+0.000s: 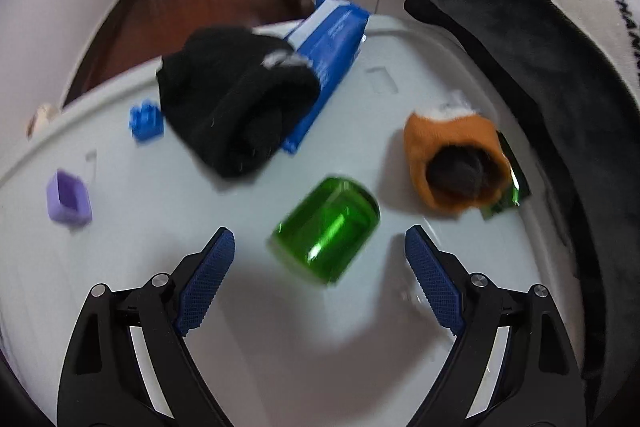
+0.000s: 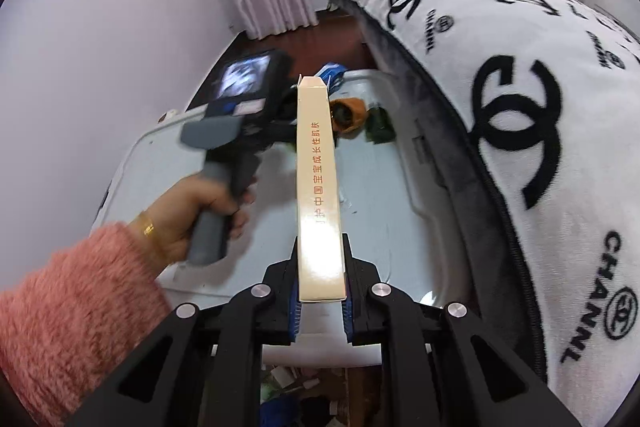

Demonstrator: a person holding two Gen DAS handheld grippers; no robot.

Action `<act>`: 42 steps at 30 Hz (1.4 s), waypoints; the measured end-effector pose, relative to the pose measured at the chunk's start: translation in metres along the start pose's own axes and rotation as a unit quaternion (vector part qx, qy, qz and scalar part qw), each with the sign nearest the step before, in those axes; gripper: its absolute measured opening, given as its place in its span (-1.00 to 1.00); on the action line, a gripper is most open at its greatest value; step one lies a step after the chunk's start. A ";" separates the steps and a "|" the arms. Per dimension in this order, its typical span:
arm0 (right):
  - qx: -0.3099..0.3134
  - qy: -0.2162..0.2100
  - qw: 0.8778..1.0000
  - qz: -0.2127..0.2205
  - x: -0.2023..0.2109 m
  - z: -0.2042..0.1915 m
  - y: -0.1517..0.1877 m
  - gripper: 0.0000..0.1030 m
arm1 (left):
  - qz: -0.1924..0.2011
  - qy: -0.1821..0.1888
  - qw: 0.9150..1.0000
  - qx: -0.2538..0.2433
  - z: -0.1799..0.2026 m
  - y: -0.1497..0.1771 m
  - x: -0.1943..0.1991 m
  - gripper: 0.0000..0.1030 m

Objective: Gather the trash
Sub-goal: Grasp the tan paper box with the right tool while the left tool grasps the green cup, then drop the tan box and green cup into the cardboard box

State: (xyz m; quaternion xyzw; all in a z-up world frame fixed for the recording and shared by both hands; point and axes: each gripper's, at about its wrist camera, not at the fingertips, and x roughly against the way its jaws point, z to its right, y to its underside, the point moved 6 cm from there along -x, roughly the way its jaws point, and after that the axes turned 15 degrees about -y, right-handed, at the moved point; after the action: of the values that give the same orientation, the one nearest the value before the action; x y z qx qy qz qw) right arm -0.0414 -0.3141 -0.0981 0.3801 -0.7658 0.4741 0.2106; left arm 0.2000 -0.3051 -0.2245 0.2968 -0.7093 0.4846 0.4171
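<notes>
Left wrist view, left to right, all placed against the green bottle (image 1: pixel 326 229): one purple cup-like container (image 1: pixel 68 197) far left of it on the white tabletop (image 1: pixel 120 267), one blue toy brick (image 1: pixel 146 122) up-left, one black knit hat (image 1: pixel 236 103) behind it lying over one blue pack (image 1: pixel 334 43). One orange knit hat (image 1: pixel 456 163) sits right of the bottle, opening toward me, covering part of a dark green wrapper (image 1: pixel 516 187); I can't make out what that wrapper is.

My left gripper (image 1: pixel 320 247) has jaws wide apart, holding nothing. The bottle lies on its side just ahead, between the two blue pads (image 1: pixel 208 279) but touching neither. It's motion-blurred, so cap and label are unreadable.

The black-and-white logo blanket (image 1: pixel 560 39) on the bed edges the tabletop on the right, just beside the orange hat.

Right wrist view: my right gripper (image 2: pixel 320 291) has jaws clamped on one long cream carton (image 2: pixel 318 187), held edge-up and pointing away over the tabletop; red print on its side. It hides the middle of the tabletop behind it. Left of the carton, my left hand (image 2: pixel 196 215) holds the other gripper's handle. Below the tabletop edge, a heap of scraps (image 2: pixel 296 387) is mostly cut off by the jaws; count not possible.
</notes>
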 end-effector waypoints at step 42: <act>0.012 -0.043 0.948 -0.316 -0.065 -0.091 0.240 -0.55 | -0.287 0.047 0.955 0.062 -0.107 0.421 0.142 0.16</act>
State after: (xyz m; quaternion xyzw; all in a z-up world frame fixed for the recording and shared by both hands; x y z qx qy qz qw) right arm -0.1921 -0.1462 -0.2359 0.6249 -0.6091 0.3755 0.3122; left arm -0.1819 -0.0585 -0.2655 0.4899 -0.5423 0.4013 0.5521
